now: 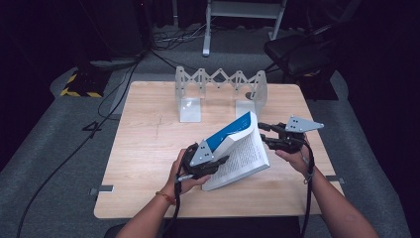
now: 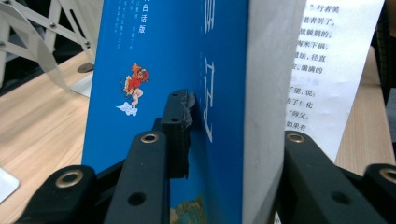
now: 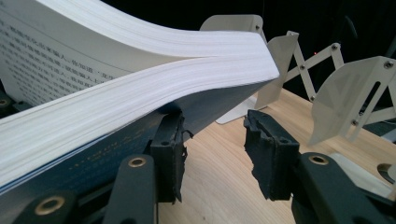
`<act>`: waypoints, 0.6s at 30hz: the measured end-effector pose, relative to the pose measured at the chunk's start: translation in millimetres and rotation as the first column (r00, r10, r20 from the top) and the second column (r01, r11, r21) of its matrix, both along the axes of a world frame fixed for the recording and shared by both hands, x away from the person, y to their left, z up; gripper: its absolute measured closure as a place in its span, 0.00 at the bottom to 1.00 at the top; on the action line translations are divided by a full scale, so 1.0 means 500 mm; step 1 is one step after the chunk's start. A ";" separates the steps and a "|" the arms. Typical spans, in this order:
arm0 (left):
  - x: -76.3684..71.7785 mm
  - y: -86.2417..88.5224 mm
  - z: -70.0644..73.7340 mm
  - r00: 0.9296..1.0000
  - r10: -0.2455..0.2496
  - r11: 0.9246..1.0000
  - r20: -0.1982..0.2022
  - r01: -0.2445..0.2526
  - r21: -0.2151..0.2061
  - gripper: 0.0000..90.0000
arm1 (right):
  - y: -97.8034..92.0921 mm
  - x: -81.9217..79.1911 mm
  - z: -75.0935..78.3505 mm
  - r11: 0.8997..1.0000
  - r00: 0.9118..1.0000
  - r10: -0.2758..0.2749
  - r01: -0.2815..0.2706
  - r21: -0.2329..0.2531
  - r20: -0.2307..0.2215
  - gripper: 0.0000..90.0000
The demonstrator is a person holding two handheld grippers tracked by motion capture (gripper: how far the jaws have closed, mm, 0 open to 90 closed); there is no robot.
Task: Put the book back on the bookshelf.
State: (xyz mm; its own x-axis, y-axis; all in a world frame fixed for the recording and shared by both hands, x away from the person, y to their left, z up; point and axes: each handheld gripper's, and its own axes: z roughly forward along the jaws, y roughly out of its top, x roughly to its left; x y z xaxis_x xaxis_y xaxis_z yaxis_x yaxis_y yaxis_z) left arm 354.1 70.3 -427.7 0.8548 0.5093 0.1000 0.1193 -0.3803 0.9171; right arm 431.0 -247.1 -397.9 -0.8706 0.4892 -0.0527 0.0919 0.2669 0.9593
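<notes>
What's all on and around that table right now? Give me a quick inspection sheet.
Surface: wooden table, bare apart from the items below.
Job's things: blue-covered book, open, held tilted above the table.
Clutter: white folding book rack at the far edge.
Grippers: left gripper clamped on the book's cover and pages; right gripper open beside the book's edge.
Cables: black cable on the floor, left.
Surroundings: grey carpet, dark chair.

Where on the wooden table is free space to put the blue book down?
Free: the wide left part of the light wooden table, between its left edge and the left gripper, and the front strip by the near edge. Crowded: the back middle, where the white folding metal book stand sits, and around the blue-covered open book.
</notes>
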 end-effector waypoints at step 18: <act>-0.020 0.071 -0.034 0.996 0.068 0.995 -0.054 -0.064 0.075 0.66 | 0.100 -0.038 0.019 0.982 0.982 0.187 -0.187 0.001 -0.012 0.49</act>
State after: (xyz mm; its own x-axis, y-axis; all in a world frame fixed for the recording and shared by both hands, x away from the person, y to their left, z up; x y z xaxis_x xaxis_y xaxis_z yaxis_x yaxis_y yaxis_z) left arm 344.2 105.9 -444.5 0.8247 0.5582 0.0914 0.1972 -0.4353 0.8784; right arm 412.1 -197.2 -388.4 -0.9472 0.3180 -0.0416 0.0519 0.2801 0.9586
